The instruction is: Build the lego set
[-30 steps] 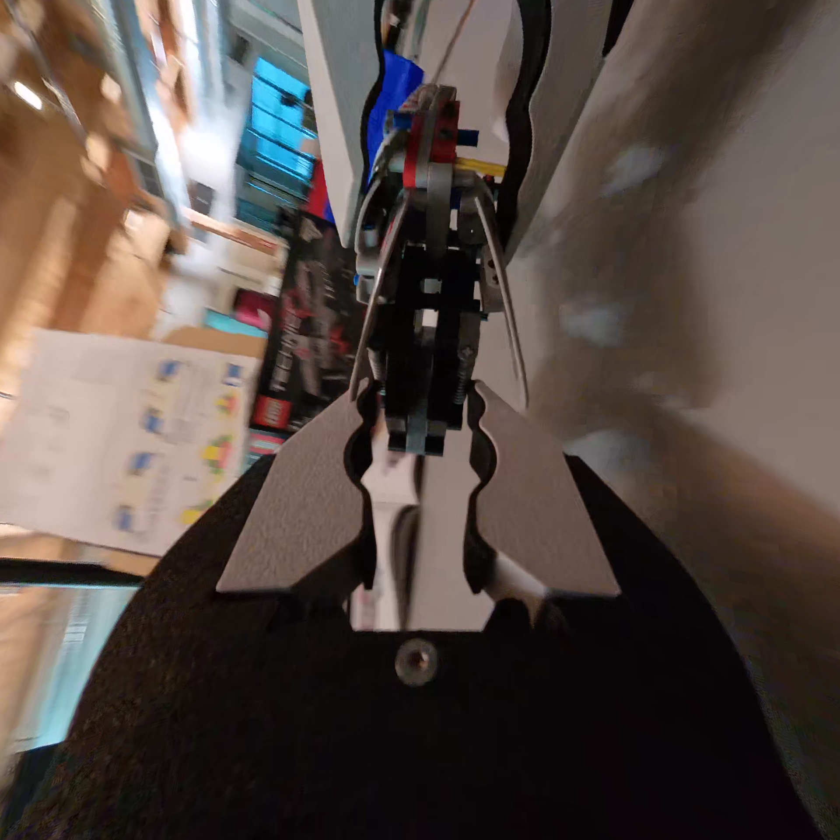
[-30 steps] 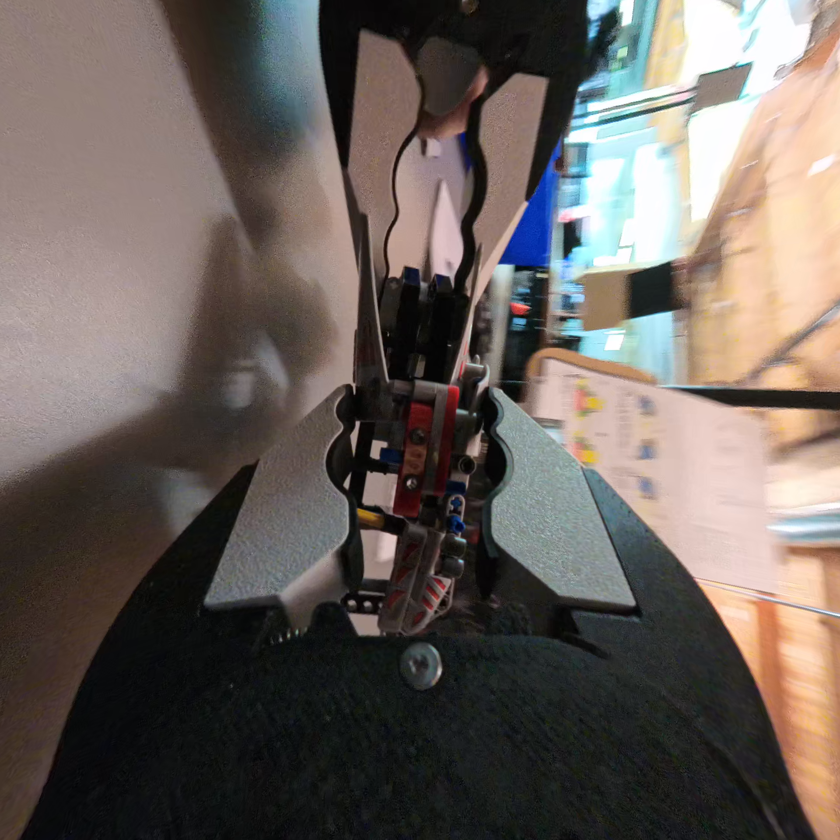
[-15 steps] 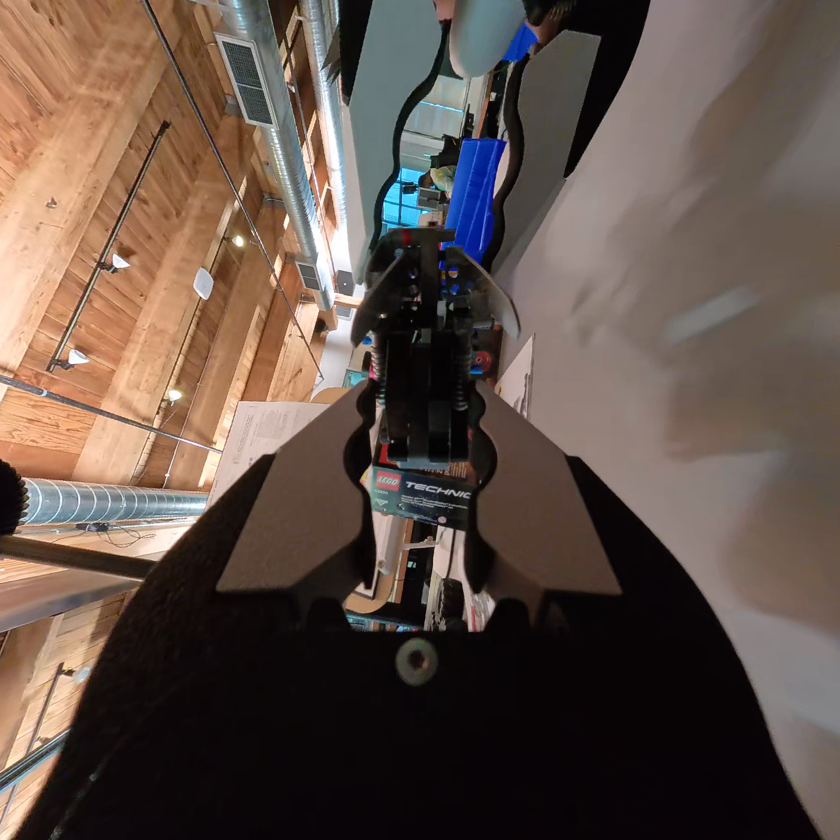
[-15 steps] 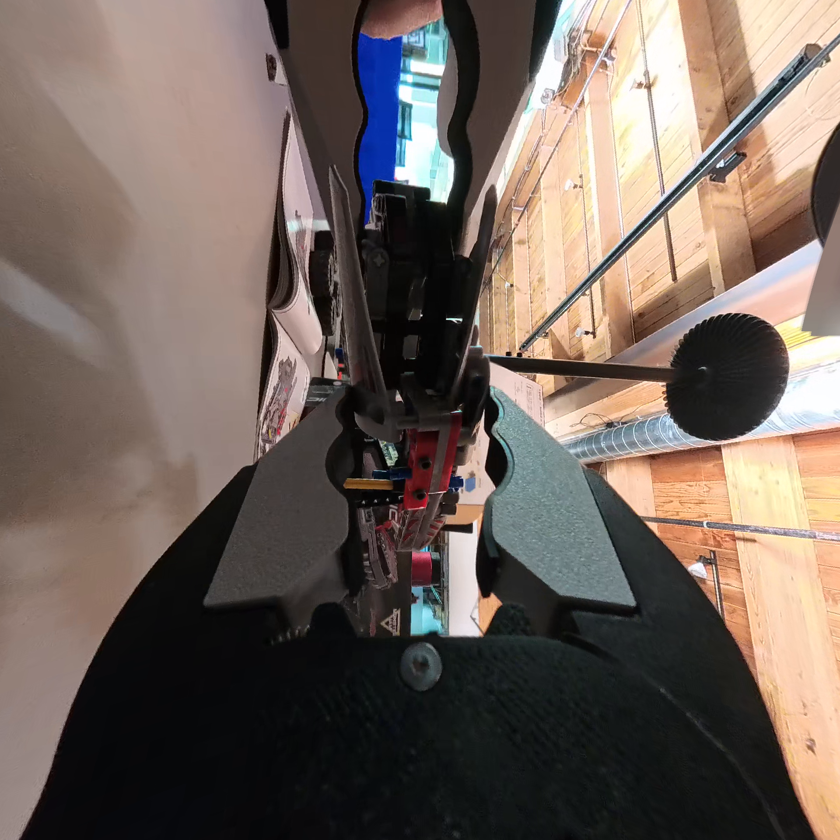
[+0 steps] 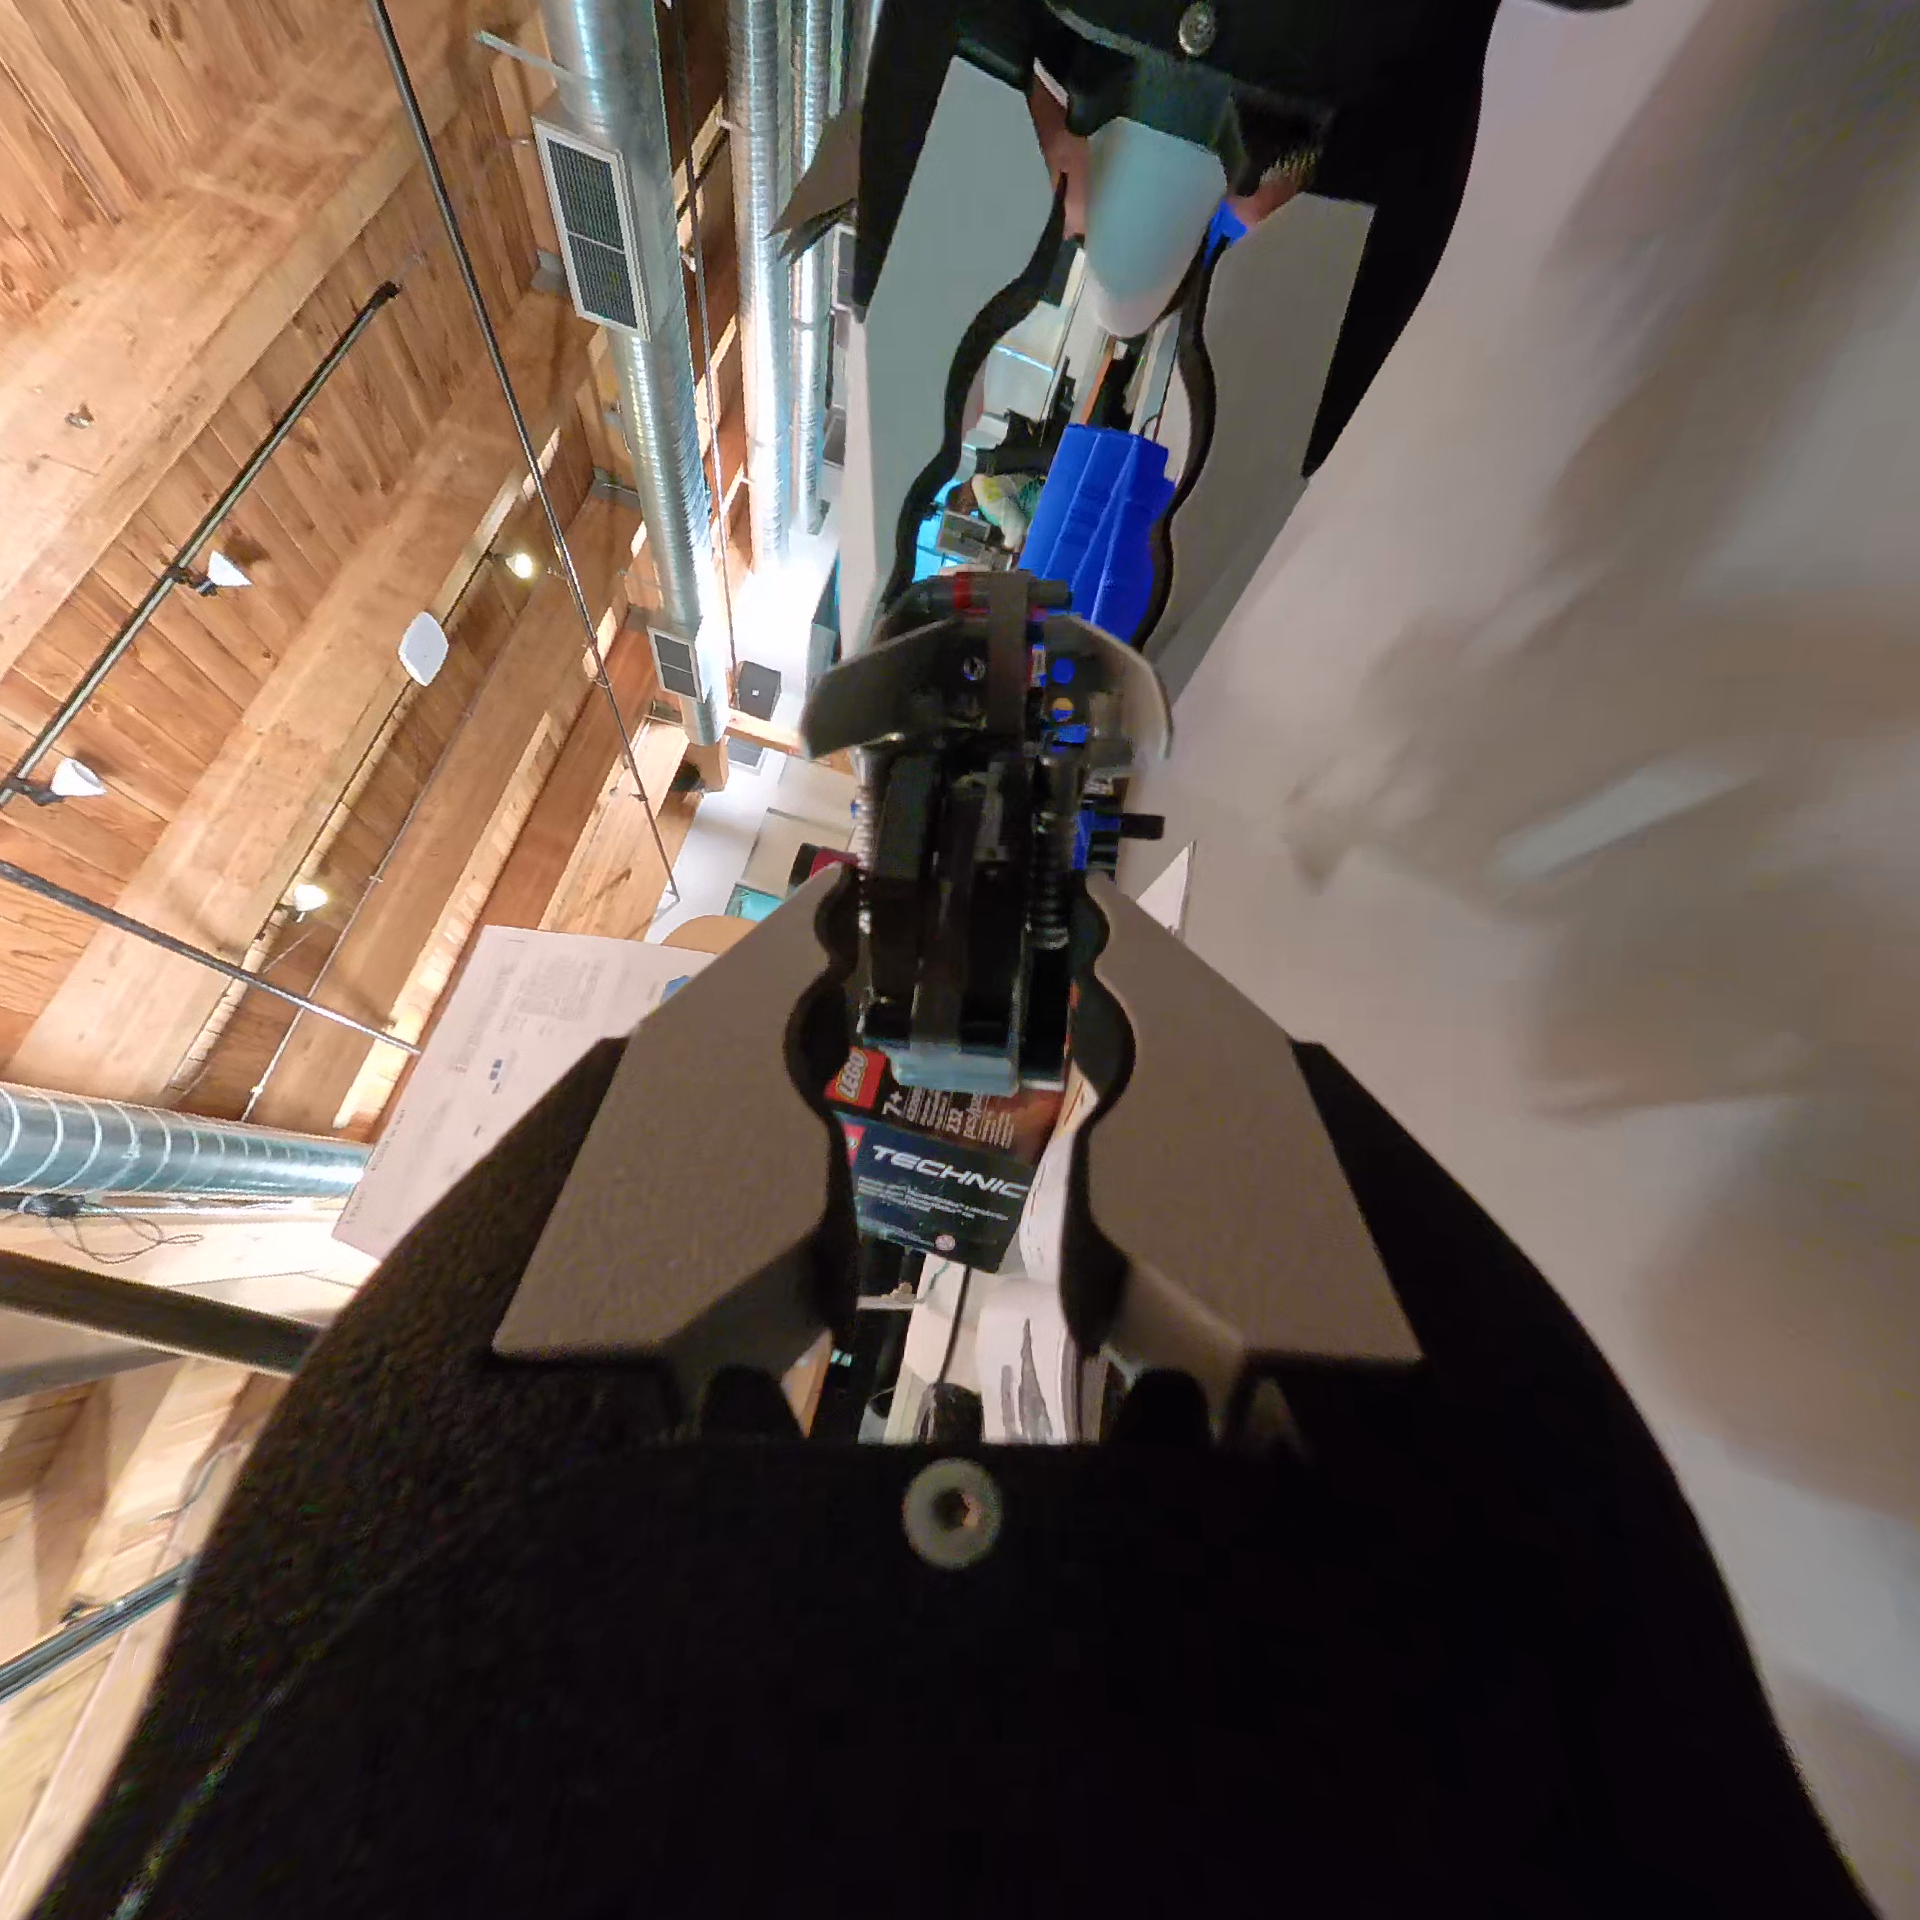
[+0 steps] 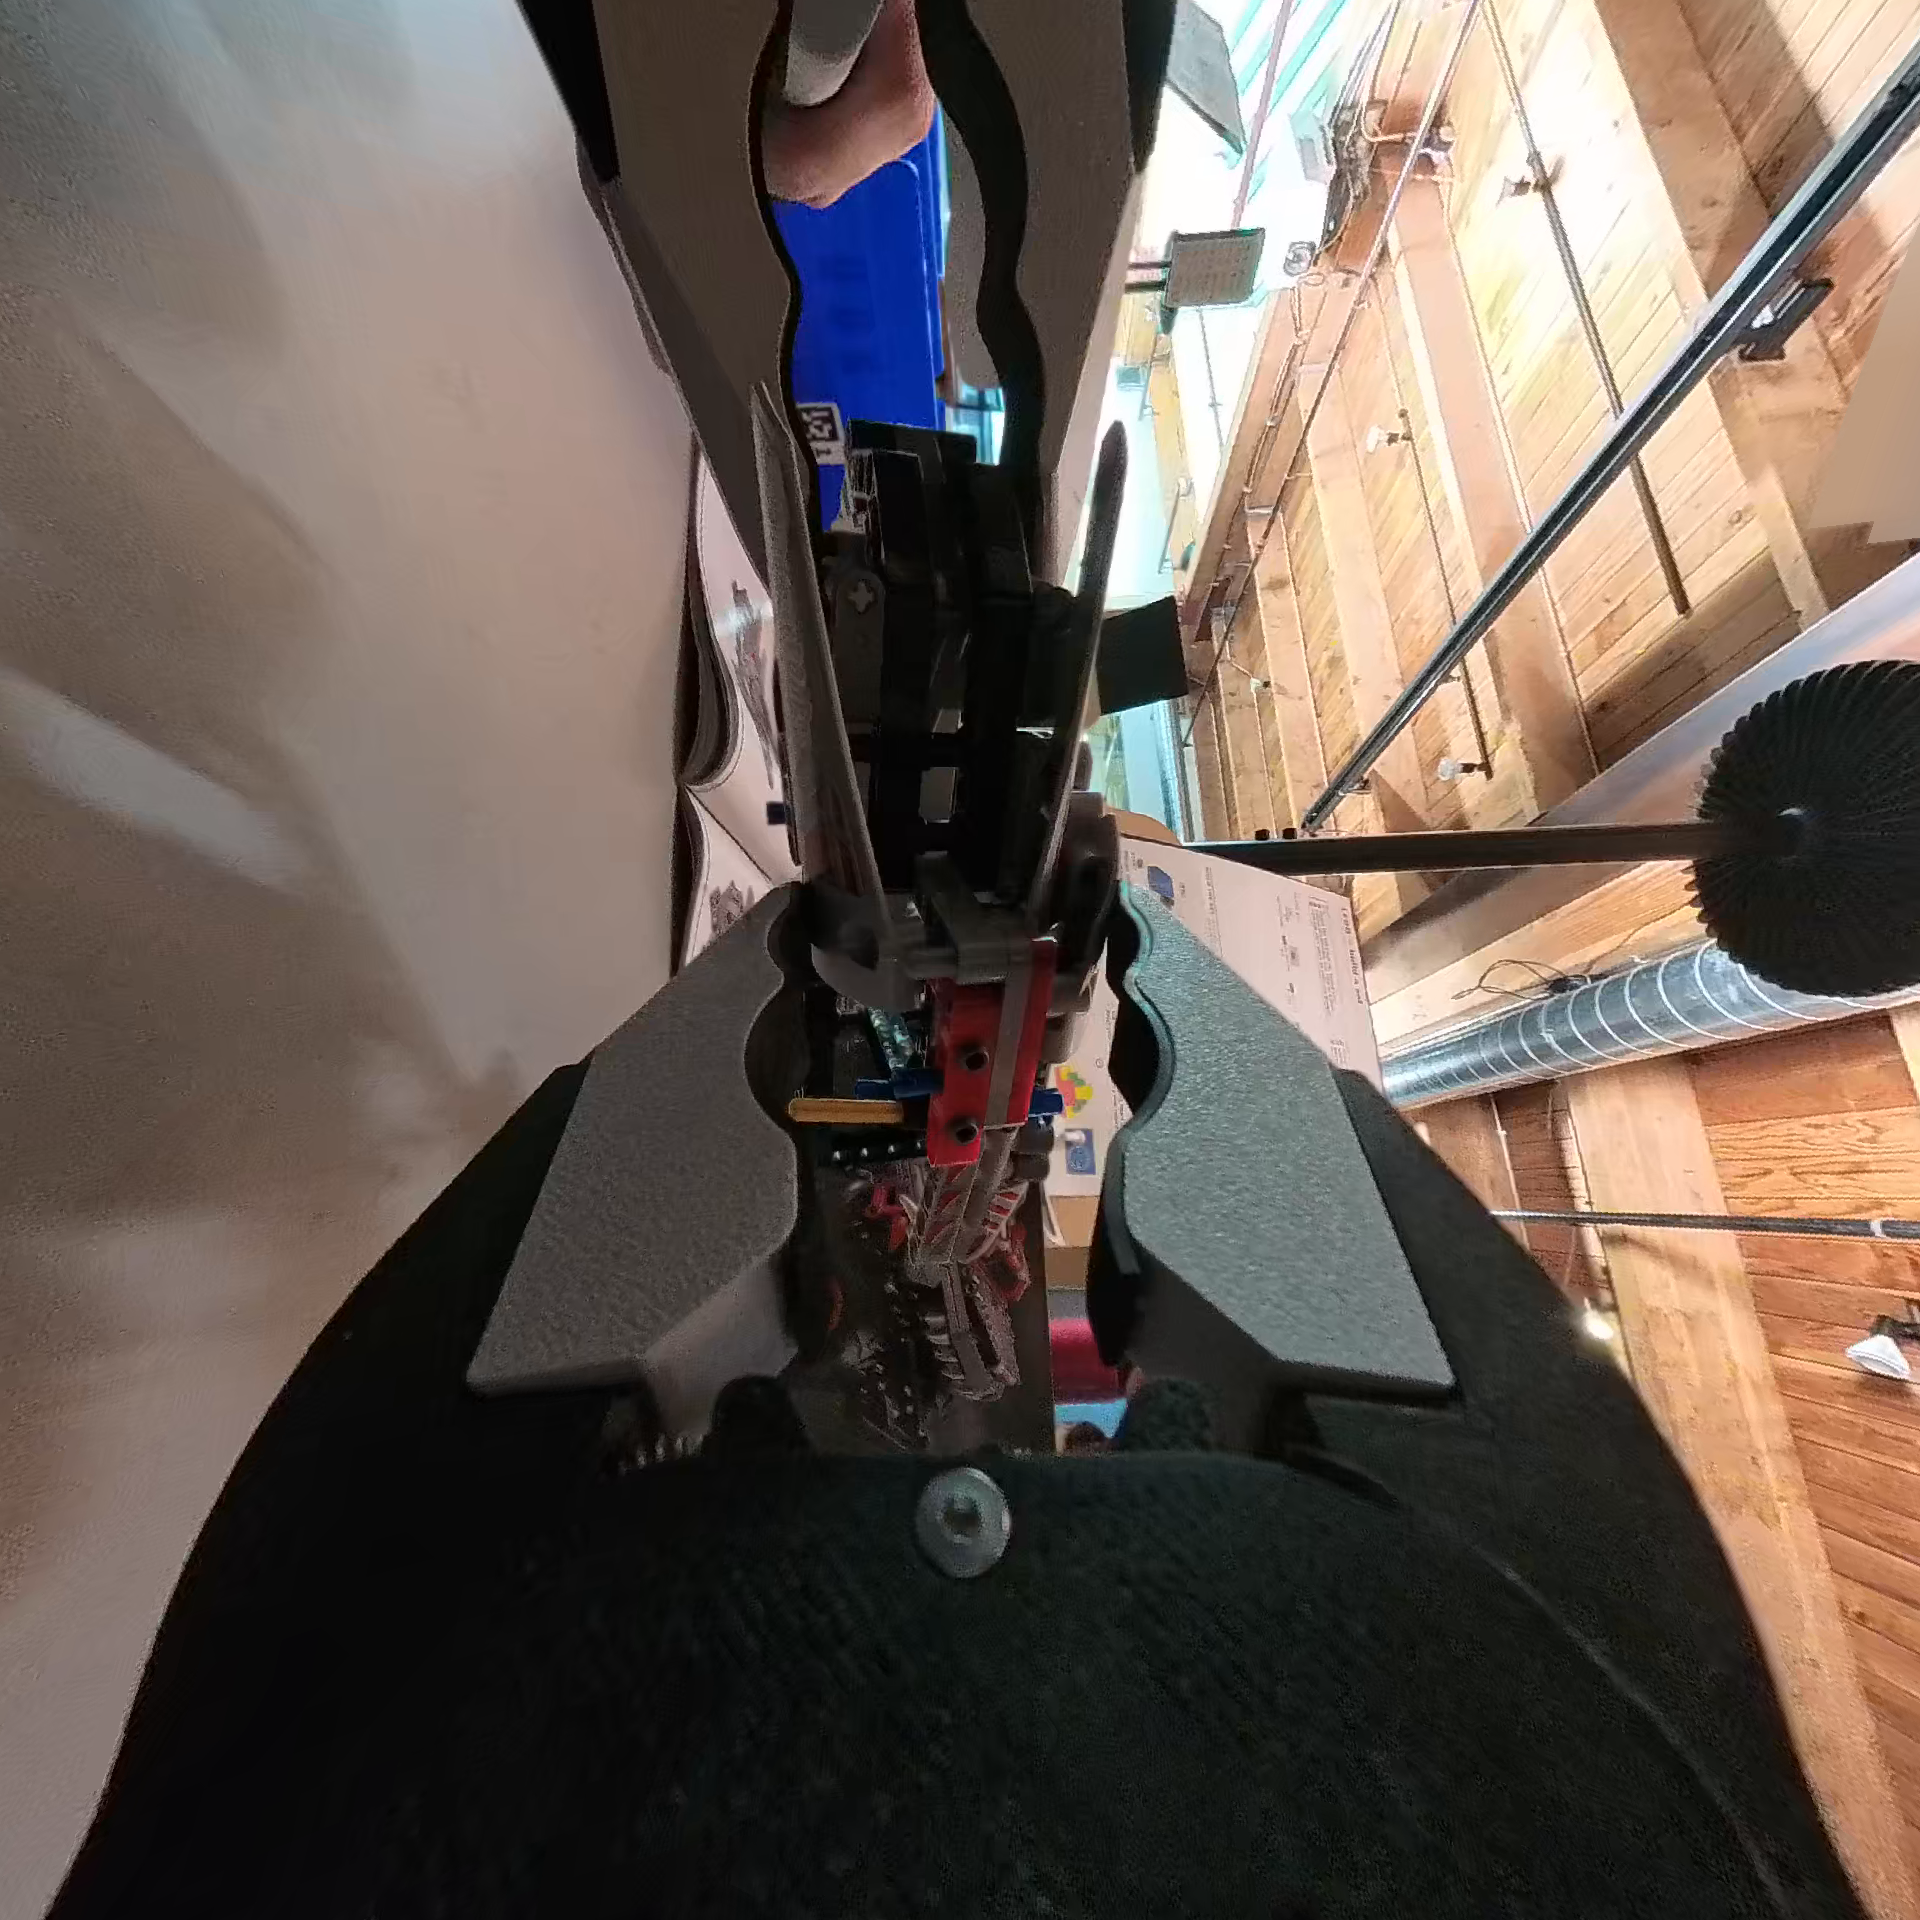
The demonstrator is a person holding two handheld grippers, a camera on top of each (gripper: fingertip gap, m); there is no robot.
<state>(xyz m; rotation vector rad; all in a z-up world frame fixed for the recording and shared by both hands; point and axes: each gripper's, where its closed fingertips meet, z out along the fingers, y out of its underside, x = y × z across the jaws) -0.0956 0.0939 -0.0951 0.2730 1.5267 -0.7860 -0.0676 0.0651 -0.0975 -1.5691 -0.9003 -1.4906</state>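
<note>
Lego model (image 5: 966, 831): long axis spans both tools; left tool (image 5: 961, 997), right tool (image 6: 951, 997) each clamped on opposite end.

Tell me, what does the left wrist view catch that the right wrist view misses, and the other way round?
Only the left wrist view shows the black end of the lego model gripped by the left gripper, white ceiling vents and the dark lego box behind.

Only the right wrist view shows the model's red beam and yellow axle inside the right gripper, plus a black ribbed disc on a rod.

Both show the model held between the two facing grippers, a wooden ceiling, silver ducts and something blue behind.
</note>
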